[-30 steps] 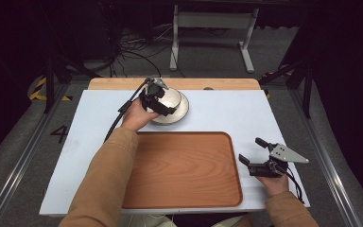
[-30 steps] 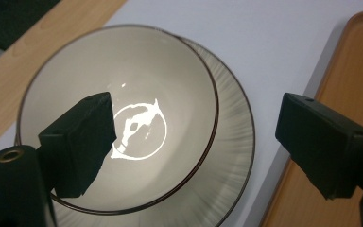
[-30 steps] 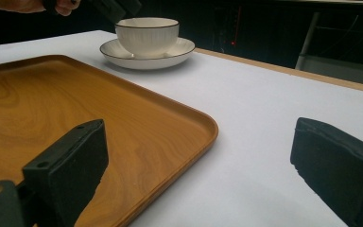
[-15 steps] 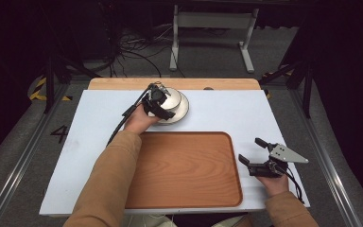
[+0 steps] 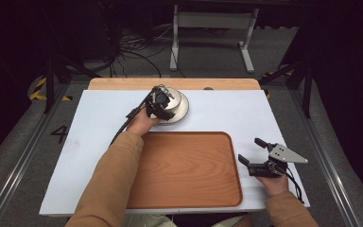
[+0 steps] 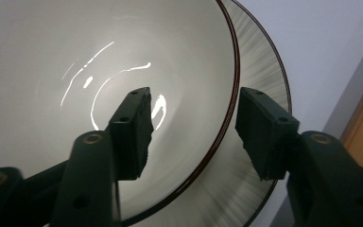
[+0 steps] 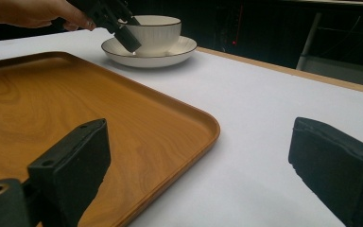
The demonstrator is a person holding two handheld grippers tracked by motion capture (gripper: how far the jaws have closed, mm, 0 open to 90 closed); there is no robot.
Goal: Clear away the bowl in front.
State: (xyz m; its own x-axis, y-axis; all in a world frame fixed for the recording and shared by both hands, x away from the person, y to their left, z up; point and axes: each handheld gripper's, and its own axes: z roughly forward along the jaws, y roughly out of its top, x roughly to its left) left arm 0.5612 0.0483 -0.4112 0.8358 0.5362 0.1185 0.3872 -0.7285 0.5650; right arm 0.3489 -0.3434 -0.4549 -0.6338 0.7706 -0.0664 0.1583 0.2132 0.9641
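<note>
A white bowl [image 5: 176,100] with a dark rim stands on a matching saucer [image 5: 183,112] at the back of the white table. My left gripper [image 5: 159,103] is at the bowl's near-left side, open. In the left gripper view its jaws [image 6: 194,127] straddle the bowl's rim: one pad is inside the bowl [image 6: 52,71], the other outside, above the saucer [image 6: 260,61]. Neither pad seems to touch. My right gripper [image 5: 249,150] rests open just right of the wooden tray [image 5: 184,168], nothing between its jaws [image 7: 198,161]. The right gripper view has the bowl [image 7: 156,30] and the left gripper [image 7: 118,23] far off.
The tray [image 7: 75,94] is bare and lies at the table's front centre. A wooden strip [image 5: 123,83] runs along the table's far edge. Behind it are cables [image 5: 132,52] and a metal stand [image 5: 212,28] on the floor.
My left gripper has shifted slightly right and settled onto the bowl's rim. The right gripper has not moved.
</note>
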